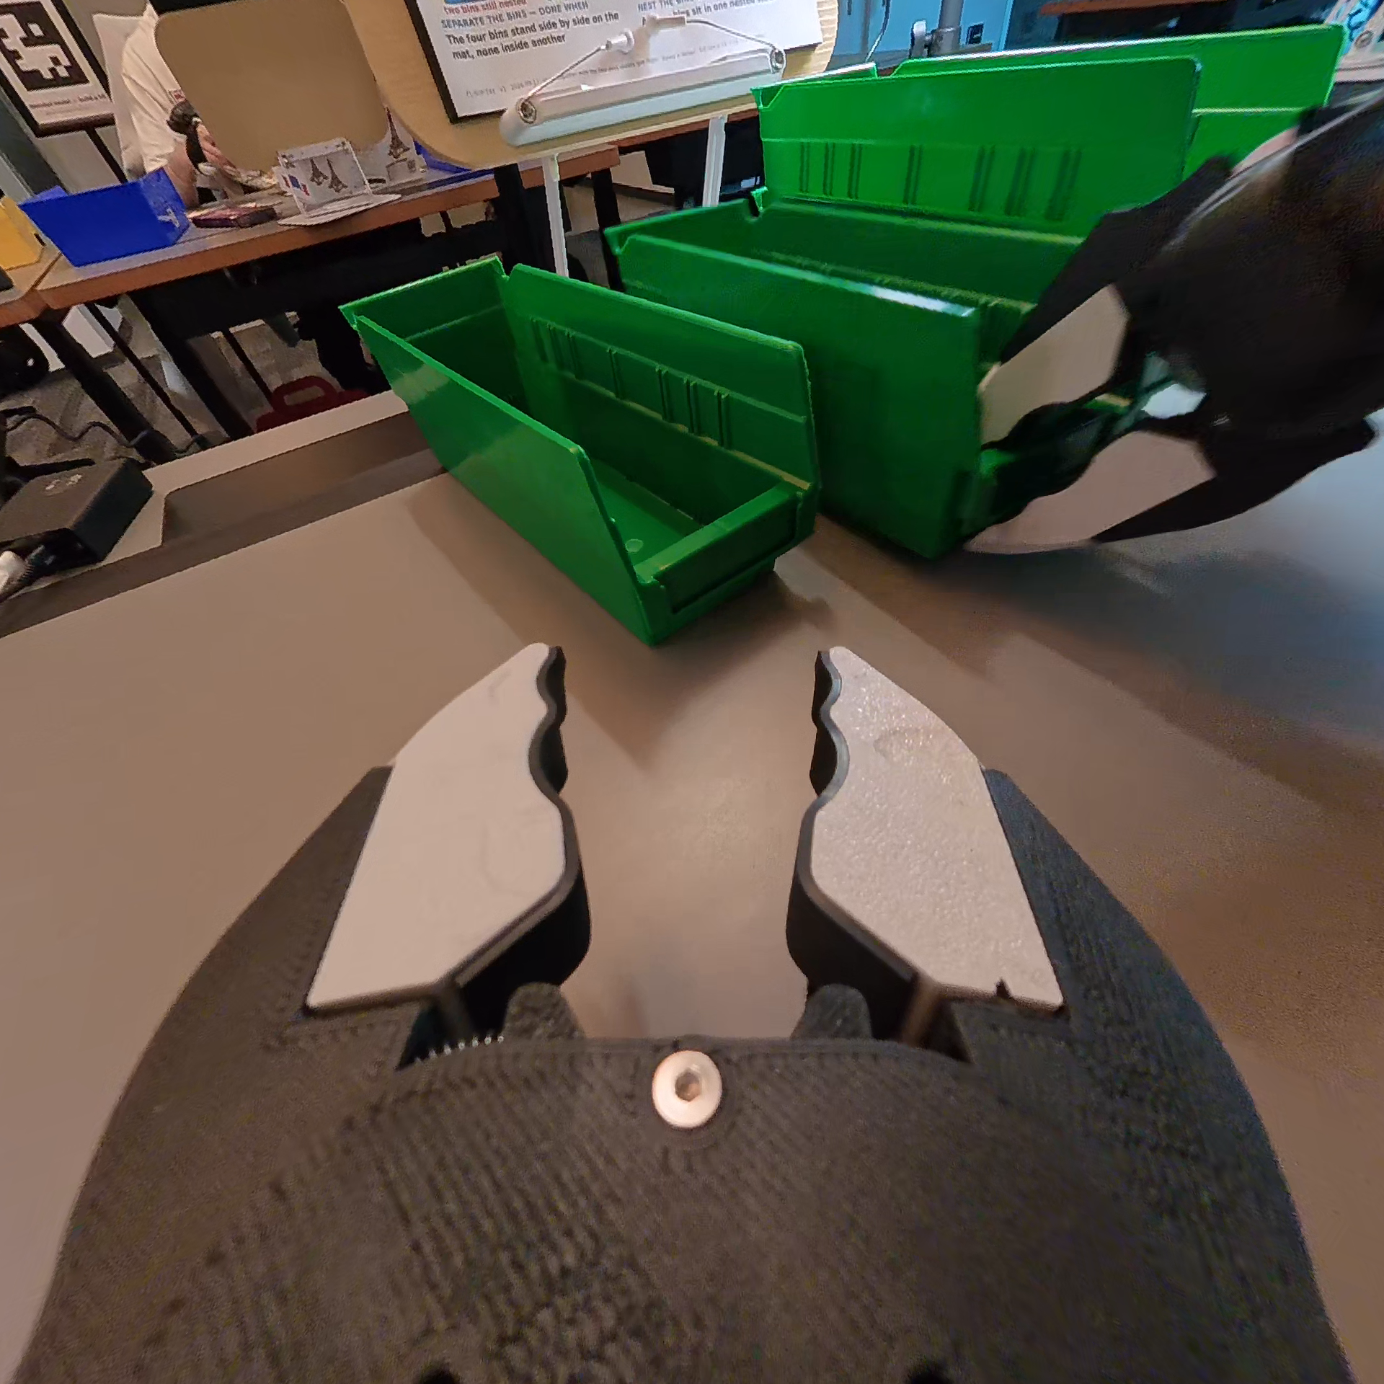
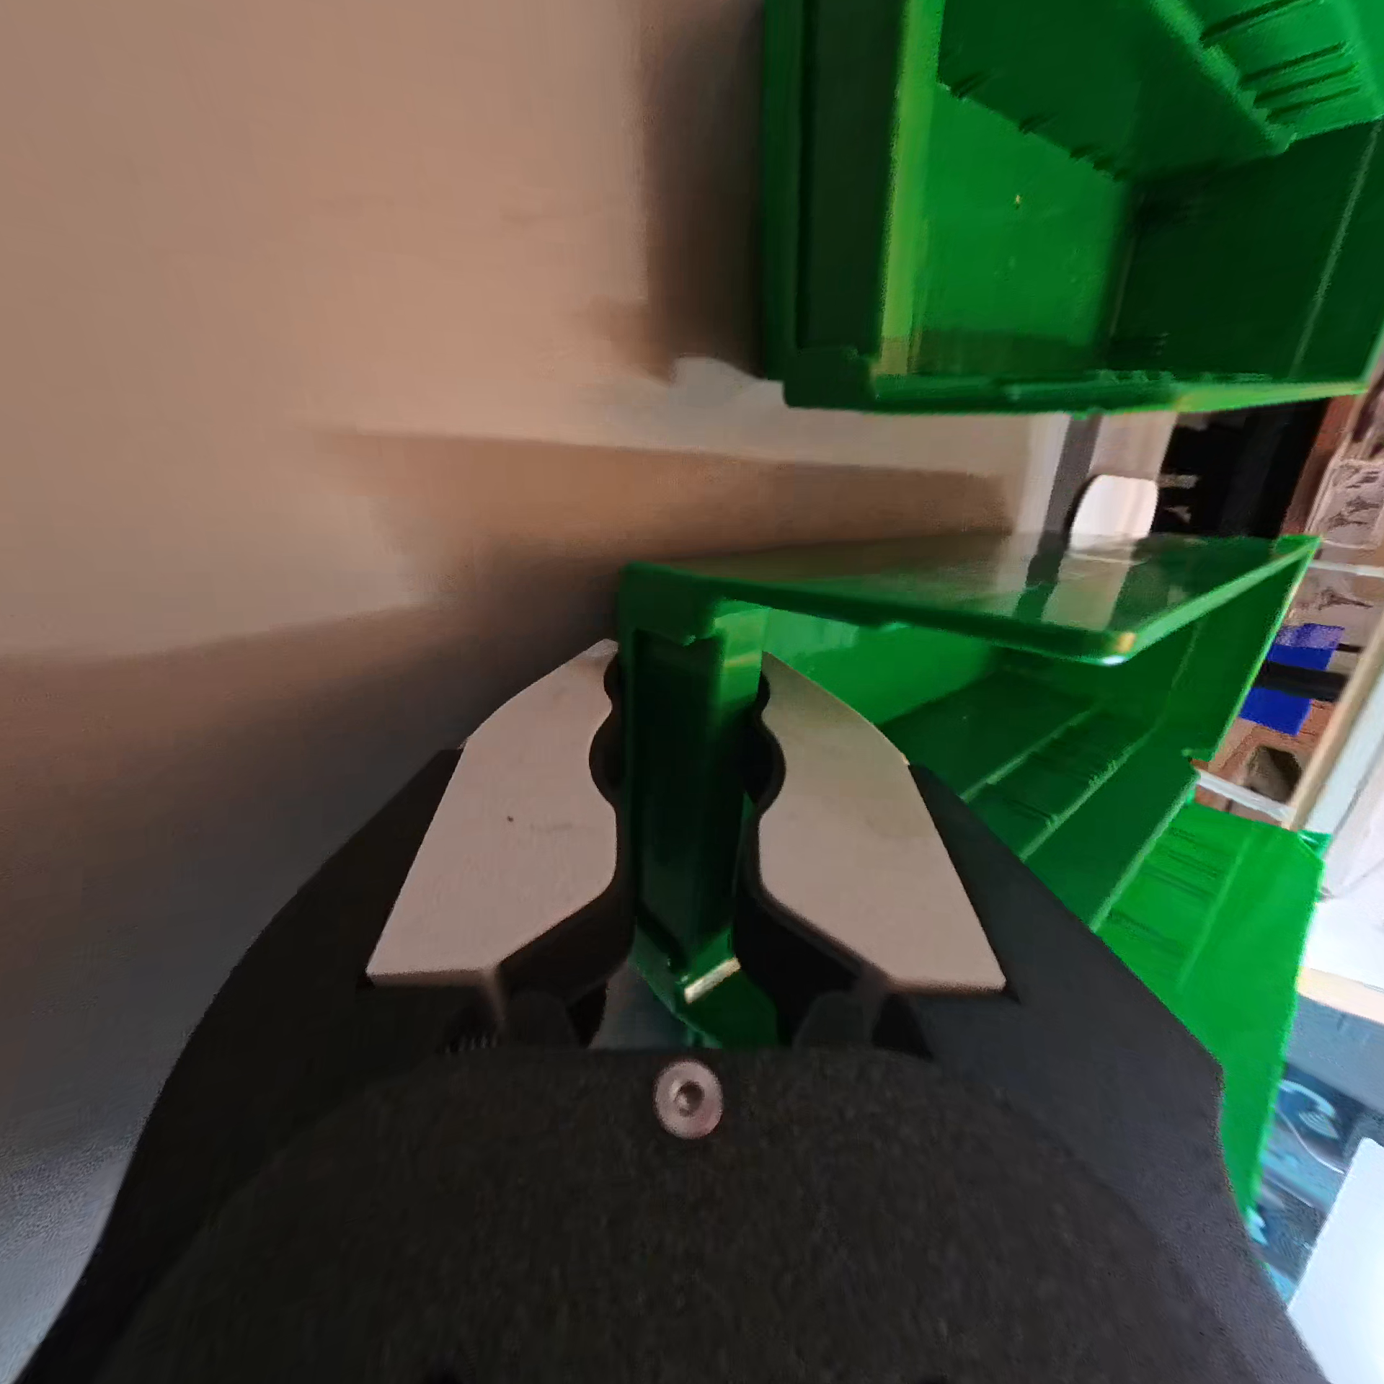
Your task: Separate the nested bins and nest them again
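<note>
The left gripper hovers over the bare grey worktop, its jaws open with nothing between them. Just beyond it stands a single green bin, resting alone on the worktop, its long axis running from near right to far left and its low open front end facing the near side. No brand or label can be made out on any bin.

To the right, close beside the single bin, sits a nested stack of green bins, long axis running the same way; how many are in the stack cannot be told. The right gripper comes in from the right edge, and the right wrist view shows its jaws closed on the front lip of the stack's bin, 1 finger outside the wall and 1 inside. That view is rolled sideways, so the worktop looks like a wall there, and the single bin appears at the top.

Farther off, a white printed sign carries writing, a black-and-white marker card stands at far left, and a blue bin sits on another table beside a seated person.
</note>
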Motion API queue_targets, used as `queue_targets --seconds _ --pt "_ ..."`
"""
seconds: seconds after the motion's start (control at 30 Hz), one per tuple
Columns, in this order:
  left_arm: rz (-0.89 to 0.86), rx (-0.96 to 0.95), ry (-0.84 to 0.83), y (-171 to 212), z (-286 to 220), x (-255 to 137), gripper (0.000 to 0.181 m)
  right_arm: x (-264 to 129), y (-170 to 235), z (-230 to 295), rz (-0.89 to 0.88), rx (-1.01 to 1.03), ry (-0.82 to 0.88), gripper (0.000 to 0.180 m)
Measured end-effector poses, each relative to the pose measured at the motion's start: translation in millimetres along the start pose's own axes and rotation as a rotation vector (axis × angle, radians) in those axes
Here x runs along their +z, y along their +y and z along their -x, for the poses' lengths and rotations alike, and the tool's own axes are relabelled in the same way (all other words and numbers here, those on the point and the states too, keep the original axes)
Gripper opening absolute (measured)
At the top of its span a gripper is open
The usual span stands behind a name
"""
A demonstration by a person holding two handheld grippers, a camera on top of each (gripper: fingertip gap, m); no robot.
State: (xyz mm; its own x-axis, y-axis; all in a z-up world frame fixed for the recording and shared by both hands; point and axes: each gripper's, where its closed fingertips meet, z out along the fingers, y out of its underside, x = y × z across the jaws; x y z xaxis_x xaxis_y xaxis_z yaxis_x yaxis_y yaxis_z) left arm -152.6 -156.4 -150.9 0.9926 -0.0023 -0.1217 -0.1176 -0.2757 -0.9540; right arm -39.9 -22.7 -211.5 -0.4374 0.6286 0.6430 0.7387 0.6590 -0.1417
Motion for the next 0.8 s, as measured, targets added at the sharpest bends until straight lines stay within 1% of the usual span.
queue_targets --seconds 0.1,0.2,0.33,0.43,0.5,0.57,0.7,0.8 --pt "0.003 0.012 -0.003 0 -1 1 0.063 -37 3 -2 -0.041 -0.017 0.033 0.028" --pt "0.002 0.015 -0.009 0 -1 1 0.062 -82 2 -15 -0.098 -0.048 0.088 0.028" --pt "0.005 0.019 -0.014 1 -1 1 0.062 -140 9 -50 -0.148 -0.076 0.15 0.027" --pt "0.002 0.022 -0.017 0 0 1 0.061 -166 28 -84 -0.14 -0.077 0.205 0.028" --pt "0.001 0.022 -0.016 0 0 1 0.061 -172 48 -103 -0.114 -0.106 0.226 0.028" --pt "0.001 0.023 -0.016 0 -1 1 0.061 -169 69 -114 -0.092 -0.116 0.218 0.028" --pt "-0.001 0.024 -0.017 0 -1 1 0.061 -146 104 -114 -0.058 -0.11 0.15 0.028" --pt "-0.001 0.022 -0.017 0 0 1 0.061 -126 122 -108 -0.013 -0.091 0.134 0.028"
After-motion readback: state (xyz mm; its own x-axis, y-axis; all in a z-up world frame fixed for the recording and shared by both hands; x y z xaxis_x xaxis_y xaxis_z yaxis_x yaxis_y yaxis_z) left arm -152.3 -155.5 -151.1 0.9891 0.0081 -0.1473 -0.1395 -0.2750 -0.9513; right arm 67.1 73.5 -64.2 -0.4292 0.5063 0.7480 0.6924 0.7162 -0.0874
